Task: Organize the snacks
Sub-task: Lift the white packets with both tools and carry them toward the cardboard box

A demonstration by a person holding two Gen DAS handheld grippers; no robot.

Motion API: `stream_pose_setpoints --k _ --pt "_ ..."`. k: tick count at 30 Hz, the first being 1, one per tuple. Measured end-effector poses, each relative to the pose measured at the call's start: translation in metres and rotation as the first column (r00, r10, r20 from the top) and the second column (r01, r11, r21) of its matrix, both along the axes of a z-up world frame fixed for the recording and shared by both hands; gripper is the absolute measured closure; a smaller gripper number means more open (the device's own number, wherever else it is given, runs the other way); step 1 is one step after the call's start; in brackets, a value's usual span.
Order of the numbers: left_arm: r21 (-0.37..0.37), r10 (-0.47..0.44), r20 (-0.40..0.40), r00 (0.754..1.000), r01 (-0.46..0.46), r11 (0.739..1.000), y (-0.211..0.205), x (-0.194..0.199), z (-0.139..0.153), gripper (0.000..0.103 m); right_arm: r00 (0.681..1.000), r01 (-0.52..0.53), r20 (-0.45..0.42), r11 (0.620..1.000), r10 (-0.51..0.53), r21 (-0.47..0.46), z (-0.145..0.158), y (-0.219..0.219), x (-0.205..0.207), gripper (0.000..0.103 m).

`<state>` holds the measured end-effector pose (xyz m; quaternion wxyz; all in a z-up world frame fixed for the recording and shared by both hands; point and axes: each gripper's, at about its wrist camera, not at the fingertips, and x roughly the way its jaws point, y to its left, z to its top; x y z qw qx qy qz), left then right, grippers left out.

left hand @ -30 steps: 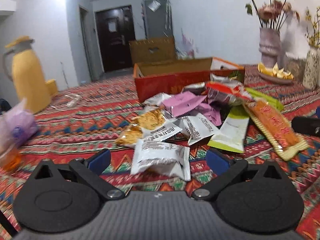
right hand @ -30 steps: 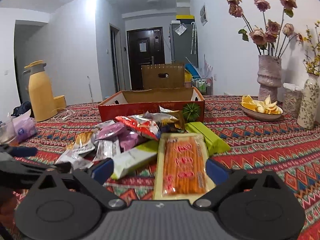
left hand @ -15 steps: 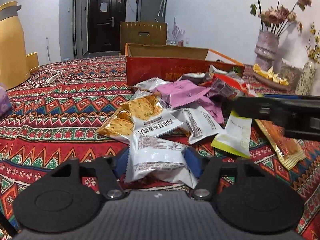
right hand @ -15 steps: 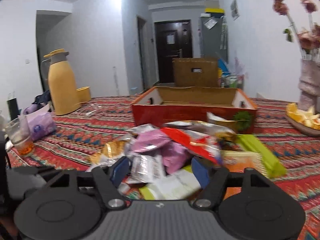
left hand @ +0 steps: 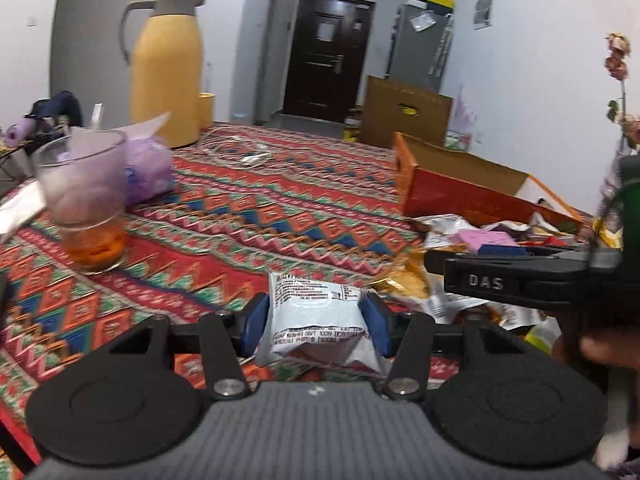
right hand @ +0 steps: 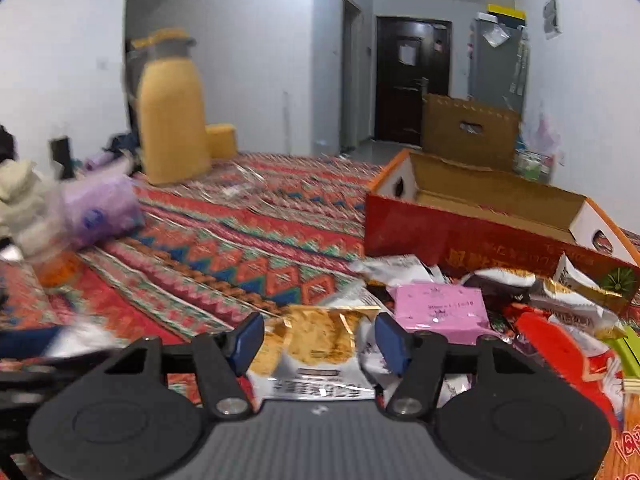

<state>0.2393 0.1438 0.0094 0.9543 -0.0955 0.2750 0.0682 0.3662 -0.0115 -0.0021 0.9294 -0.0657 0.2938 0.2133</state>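
Note:
My left gripper [left hand: 316,326] is shut on a white snack packet [left hand: 316,320] and holds it above the patterned tablecloth. My right gripper [right hand: 320,340] has its blue pads either side of a gold-and-white cracker packet [right hand: 316,350]; the right pad stands slightly off the wrapper. The right gripper also shows in the left wrist view [left hand: 520,280], over the snack pile. The pile, with a pink packet [right hand: 440,308] and a red packet [right hand: 560,340], lies in front of the open red cardboard box [right hand: 460,236].
A glass of amber drink [left hand: 86,204] stands at the left, with a purple bag [left hand: 148,168] behind it. A yellow thermos [left hand: 166,64] stands at the back left. A brown cardboard box [right hand: 468,132] is behind the red one.
My left gripper has lifted the white packet and swung left, away from the pile. My right gripper has moved left over the pile and now straddles the cracker packet.

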Motion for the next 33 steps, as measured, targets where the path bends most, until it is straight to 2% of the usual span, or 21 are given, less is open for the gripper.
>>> stream_pose_setpoints --k 3,5,8,14,20,23,26,33 --pt "0.006 -0.013 -0.002 1.0 0.013 1.0 -0.002 -0.009 0.004 0.05 1.0 0.01 -0.029 1.0 -0.011 -0.017 -0.012 0.005 0.006 0.056" --pt "0.025 -0.026 0.005 1.0 0.026 0.999 -0.009 -0.017 0.008 0.05 1.0 0.009 -0.005 0.999 -0.009 -0.044 -0.014 0.005 0.0 0.059" --pt "0.036 -0.048 0.025 0.999 0.047 0.998 -0.021 -0.03 0.015 0.05 1.0 0.015 -0.003 1.0 -0.015 0.004 -0.003 -0.009 -0.017 0.06" --pt "0.014 -0.13 0.043 0.991 0.129 0.992 -0.056 -0.056 0.023 0.05 0.998 0.043 0.046 0.996 -0.047 0.079 0.034 -0.074 -0.094 0.06" --pt "0.009 -0.2 0.116 0.973 0.2 0.98 -0.081 -0.101 0.044 0.049 0.977 0.174 0.105 0.979 -0.185 0.108 0.06 -0.151 -0.168 0.06" --pt "0.025 -0.195 0.135 0.971 0.194 0.981 -0.084 -0.122 0.051 0.049 0.962 0.225 0.133 0.968 -0.239 0.114 0.066 -0.182 -0.202 0.06" --pt "0.059 -0.187 0.149 0.971 0.18 0.982 -0.088 -0.135 0.055 0.049 0.954 0.26 0.124 0.959 -0.273 0.114 0.065 -0.207 -0.227 0.06" --pt "0.084 -0.138 0.181 0.974 0.124 0.989 -0.071 -0.138 0.073 0.049 0.93 0.322 0.142 0.938 -0.339 0.129 0.069 -0.247 -0.243 0.06"
